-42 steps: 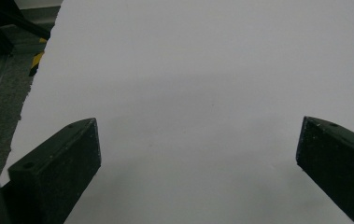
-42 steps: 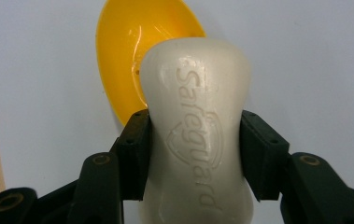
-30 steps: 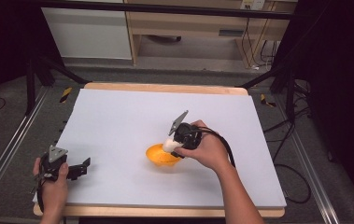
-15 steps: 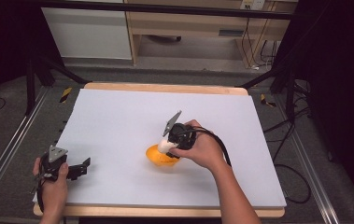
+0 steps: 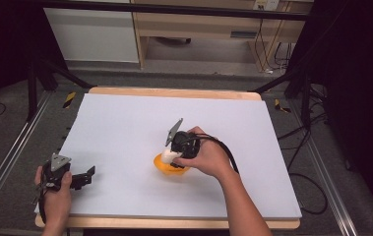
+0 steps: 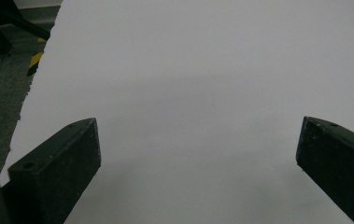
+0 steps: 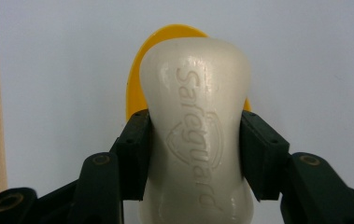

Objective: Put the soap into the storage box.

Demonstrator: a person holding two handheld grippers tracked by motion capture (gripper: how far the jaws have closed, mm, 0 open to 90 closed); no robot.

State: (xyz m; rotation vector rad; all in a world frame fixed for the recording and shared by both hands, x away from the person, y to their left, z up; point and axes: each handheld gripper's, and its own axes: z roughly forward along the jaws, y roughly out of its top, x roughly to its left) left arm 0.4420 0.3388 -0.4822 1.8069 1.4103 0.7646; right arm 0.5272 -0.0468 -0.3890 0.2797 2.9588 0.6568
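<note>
A cream bar of soap (image 7: pixel 198 135) embossed with a brand name sits between the two black jaws of my right gripper (image 7: pixel 194 140), which is shut on it. Behind and under the soap lies an orange bowl (image 7: pixel 139 74). From above, the right gripper (image 5: pixel 173 152) holds the soap (image 5: pixel 167 155) over the orange bowl (image 5: pixel 170 168) near the middle of the white table sheet (image 5: pixel 125 128). My left gripper (image 5: pixel 86 175) rests at the table's near left corner, its jaws wide apart with nothing between them; in its own view its fingers (image 6: pixel 58 172) frame bare white sheet.
A wooden board edge (image 5: pixel 174 92) borders the far side of the sheet. Metal rails (image 5: pixel 7 157) and black stand legs (image 5: pixel 51 71) flank the table. A cable (image 5: pixel 226 150) trails from the right gripper. A cabinet (image 5: pixel 199 24) stands beyond the table.
The right gripper with the soap has drifted slightly left and toward the near edge, staying over the orange bowl. The left gripper has not moved.
</note>
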